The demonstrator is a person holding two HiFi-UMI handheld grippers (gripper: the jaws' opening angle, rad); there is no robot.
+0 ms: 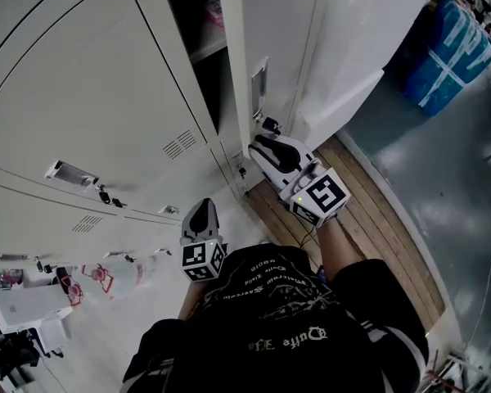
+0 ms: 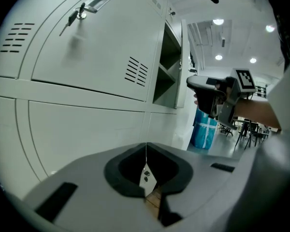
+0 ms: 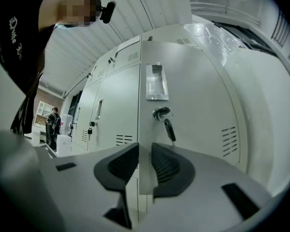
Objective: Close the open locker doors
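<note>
— Biggest worry from here?
— Slipping off. Pinching only the thin free edge of the open locker door, just below the hanging key. Prone to popping loose under any twist during the swing, leaving the door short of its frame.
— Anything else?
— Getting trapped. Carried all the way home with the edge pinched, likely to jam the inner jaw between door and frame. Better to release late and finish with a push on the face. Also worth minding that key: easy to knock or bend.
— And the right gripper itself?
— Narrowed down to a slim gap, filled by the door edge, one pad on each side. Looks like real contact on both faces, though hard to be certain through so close and distorted a view.
— Left gripper?
— Jaws together, nothing between them. Held low, facing the closed lockers, off to the side of the door and not touching it.
— Door's position?
— Standing out from the dark open compartment, edge-on to the head view, not yet shut.
</note>
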